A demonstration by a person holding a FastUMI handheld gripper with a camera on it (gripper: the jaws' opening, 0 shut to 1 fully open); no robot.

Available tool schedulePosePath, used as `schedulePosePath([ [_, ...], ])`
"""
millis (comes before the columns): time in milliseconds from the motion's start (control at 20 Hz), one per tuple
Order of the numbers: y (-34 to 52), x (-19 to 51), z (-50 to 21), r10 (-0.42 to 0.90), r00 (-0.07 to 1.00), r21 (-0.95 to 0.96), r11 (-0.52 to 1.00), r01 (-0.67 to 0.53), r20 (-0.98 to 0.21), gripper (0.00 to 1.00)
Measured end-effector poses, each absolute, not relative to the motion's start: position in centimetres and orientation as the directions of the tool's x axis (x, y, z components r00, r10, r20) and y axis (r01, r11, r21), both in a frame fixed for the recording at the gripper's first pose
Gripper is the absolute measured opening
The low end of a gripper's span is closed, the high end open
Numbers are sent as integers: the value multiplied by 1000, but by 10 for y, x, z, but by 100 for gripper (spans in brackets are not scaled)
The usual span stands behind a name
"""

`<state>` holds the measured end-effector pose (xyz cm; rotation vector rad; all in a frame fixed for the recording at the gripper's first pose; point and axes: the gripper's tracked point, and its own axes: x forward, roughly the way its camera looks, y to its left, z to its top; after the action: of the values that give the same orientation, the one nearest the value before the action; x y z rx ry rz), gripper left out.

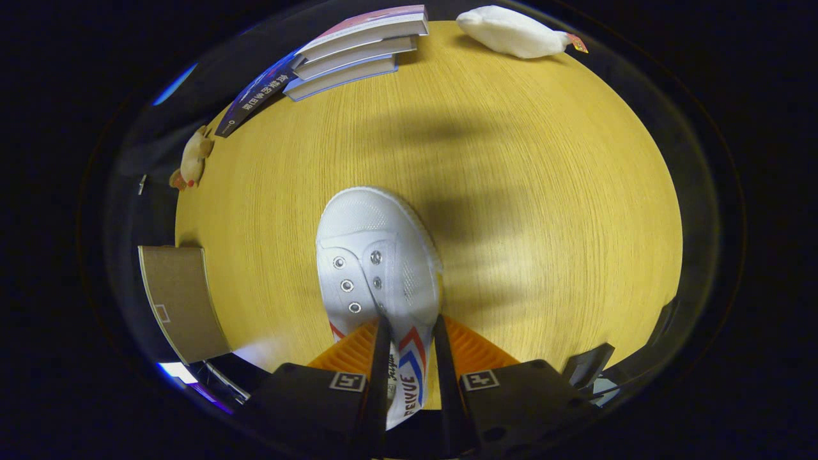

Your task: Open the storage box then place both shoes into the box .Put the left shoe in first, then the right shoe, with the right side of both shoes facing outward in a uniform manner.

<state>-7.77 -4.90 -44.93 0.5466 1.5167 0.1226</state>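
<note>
A white canvas shoe [374, 255] with metal eyelets and red and blue side stripes hangs over the wooden table [543, 191], toe pointing away from me. My gripper [411, 332] is shut on the shoe's side wall near the opening, one finger inside the shoe and one outside on the striped side. A brown cardboard box [182, 300] sits at the table's edge, left of the fingers.
A stack of books [348, 54] lies at the far side of the table. A white plush toy [511, 32] rests far right of the books. A small tan plush animal [193, 160] sits at the left edge, beyond the box.
</note>
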Motion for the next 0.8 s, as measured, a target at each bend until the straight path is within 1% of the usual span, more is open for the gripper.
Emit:
schedulePosePath([
  [50, -50, -77, -446, 419, 91, 427, 864, 266, -904, 27],
  [150, -51, -75, -442, 445, 135, 464, 834, 299, -885, 15],
  [300, -43, -74, -424, 498, 170, 523, 762, 383, -850, 15],
  [400, -35, -75, -395, 530, 203, 563, 722, 402, -824, 15],
  [600, -8, -56, -343, 573, 275, 635, 675, 376, -772, 15],
  [800, 33, -41, -281, 631, 323, 708, 624, 330, -706, 15],
])
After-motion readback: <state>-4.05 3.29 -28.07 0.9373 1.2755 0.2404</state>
